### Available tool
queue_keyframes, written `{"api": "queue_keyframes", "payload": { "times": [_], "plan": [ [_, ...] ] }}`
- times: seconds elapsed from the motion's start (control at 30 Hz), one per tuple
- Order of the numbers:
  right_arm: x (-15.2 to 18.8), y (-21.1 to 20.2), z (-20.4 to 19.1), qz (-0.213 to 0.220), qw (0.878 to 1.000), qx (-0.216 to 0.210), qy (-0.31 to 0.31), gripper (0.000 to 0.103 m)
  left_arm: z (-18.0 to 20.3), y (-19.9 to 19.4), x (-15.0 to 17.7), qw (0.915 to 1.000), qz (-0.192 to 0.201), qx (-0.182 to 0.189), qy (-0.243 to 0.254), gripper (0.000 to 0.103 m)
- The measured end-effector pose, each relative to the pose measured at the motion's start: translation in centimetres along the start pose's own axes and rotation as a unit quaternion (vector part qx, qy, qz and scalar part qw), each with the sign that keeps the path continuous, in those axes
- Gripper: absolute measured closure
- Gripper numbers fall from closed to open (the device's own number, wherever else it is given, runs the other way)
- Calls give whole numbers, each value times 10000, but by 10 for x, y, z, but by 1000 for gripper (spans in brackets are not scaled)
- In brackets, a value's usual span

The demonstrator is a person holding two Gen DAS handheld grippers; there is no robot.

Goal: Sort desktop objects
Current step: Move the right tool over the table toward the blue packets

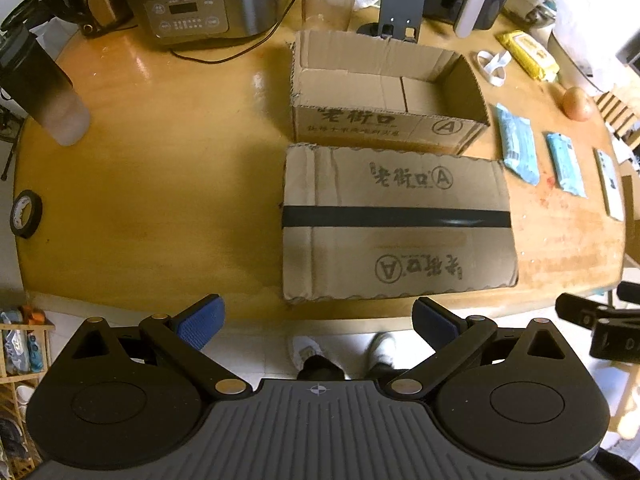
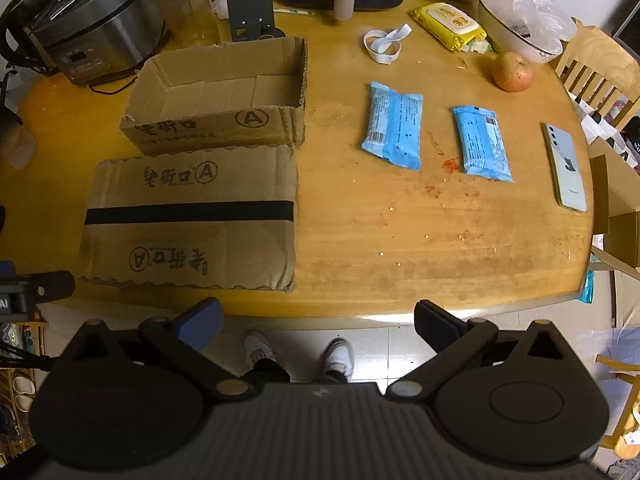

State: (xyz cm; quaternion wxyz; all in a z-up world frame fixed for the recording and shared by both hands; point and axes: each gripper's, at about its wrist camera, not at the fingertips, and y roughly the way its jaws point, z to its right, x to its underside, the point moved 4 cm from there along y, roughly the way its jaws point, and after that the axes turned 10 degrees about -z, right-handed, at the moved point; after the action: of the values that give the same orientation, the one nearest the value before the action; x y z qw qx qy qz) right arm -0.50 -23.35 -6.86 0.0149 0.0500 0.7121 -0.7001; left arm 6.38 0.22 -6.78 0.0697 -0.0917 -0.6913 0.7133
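Nothing is sorted yet: the open box [image 2: 224, 92] (beyond its taped lid [image 2: 192, 216]) sits empty, two blue packets [image 2: 394, 126] and a phone [image 2: 566, 168] lie right of it, and the left gripper [image 1: 318, 320] and right gripper [image 2: 318, 320] hang spread, holding nothing.

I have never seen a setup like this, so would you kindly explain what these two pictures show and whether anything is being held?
A person holds a two-finger tool in each hand, each carrying a fisheye camera looking forward along its fingers. One picture comes from the left hand-held gripper, the other from the right hand-held gripper. Both are open and hold nothing. On the wooden table lie an open cardboard box, a flat taped cardboard lid, two blue packets, a phone, an apple and a yellow wipes pack.
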Motion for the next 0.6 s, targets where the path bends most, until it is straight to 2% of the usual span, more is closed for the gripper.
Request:
{"api": "queue_keyframes", "payload": {
  "times": [0.33, 0.6],
  "plan": [
    [-8, 4, 0, -3, 9998, -96, -191, 0, -6, 0, -5, 9988, -40, -434, -207, 0],
    [-30, 1, 27, 186, 9991, 0, -393, 0, 16, 2, -8, 9986, -98, -412, -326, 0]
  ]
}}
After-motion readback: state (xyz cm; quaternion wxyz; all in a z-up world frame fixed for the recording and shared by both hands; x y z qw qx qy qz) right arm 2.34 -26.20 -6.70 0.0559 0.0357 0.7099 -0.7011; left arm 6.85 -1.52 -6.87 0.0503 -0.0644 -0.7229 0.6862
